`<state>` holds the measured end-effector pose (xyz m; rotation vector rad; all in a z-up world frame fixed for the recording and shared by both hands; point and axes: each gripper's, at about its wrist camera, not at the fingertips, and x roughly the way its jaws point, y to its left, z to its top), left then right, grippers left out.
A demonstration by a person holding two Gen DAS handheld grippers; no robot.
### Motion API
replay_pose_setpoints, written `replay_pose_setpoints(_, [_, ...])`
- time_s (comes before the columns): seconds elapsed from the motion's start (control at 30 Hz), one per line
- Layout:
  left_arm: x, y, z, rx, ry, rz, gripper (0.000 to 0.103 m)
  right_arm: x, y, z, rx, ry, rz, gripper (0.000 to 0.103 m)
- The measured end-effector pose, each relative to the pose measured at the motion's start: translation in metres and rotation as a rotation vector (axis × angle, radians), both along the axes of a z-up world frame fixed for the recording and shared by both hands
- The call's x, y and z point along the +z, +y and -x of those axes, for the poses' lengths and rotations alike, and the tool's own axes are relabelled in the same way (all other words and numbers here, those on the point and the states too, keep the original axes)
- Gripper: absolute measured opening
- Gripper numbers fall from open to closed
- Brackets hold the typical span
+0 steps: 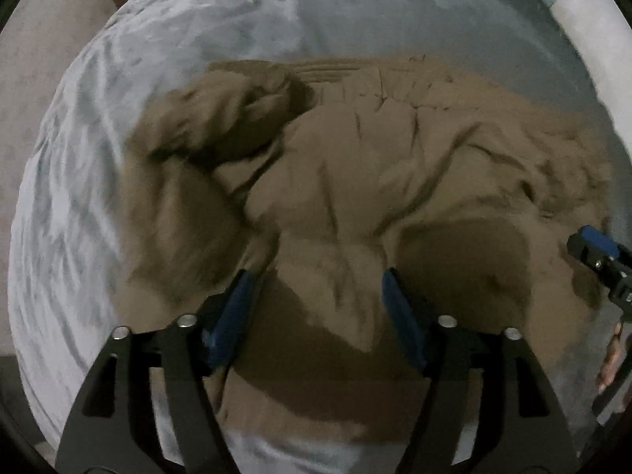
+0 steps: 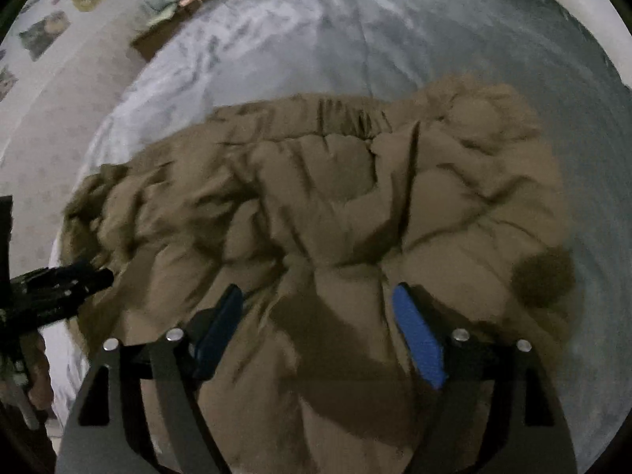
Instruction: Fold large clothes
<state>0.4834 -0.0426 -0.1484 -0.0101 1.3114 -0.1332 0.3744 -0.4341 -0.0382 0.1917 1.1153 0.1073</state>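
Note:
A large brown padded jacket (image 1: 355,166) lies crumpled on a bed with a grey-blue cover (image 1: 79,181). It also shows in the right wrist view (image 2: 347,205), its ribbed hem at the far side. My left gripper (image 1: 316,276) is open, jaws spread wide just above the jacket's near part, holding nothing. My right gripper (image 2: 318,294) is open too, hovering over the jacket's near edge. The right gripper shows at the right edge of the left wrist view (image 1: 596,256); the left gripper shows at the left edge of the right wrist view (image 2: 59,280).
The bed cover (image 2: 316,39) stretches beyond the jacket. A brown low table (image 2: 170,23) with small items stands past the bed's far left corner. Pale floor (image 2: 47,126) lies to the left. A dark round pompom-like patch (image 2: 545,280) sits at the jacket's right edge.

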Motion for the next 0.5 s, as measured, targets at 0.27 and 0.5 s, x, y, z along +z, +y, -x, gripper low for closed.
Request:
replay_pose_setpoints(0.27, [0.009, 0.028, 0.056, 0.026, -0.014, -0.034, 0.076, 0.001, -0.039, 0.065, -0.103, 0.001, 0.07, 0.083])
replay_pose_setpoints(0.5, [-0.027, 0.046, 0.053, 0.035, 0.053, -0.006, 0.079, -0.037, -0.046, 0.061, -0.123, 0.071, 0.095, 0.083])
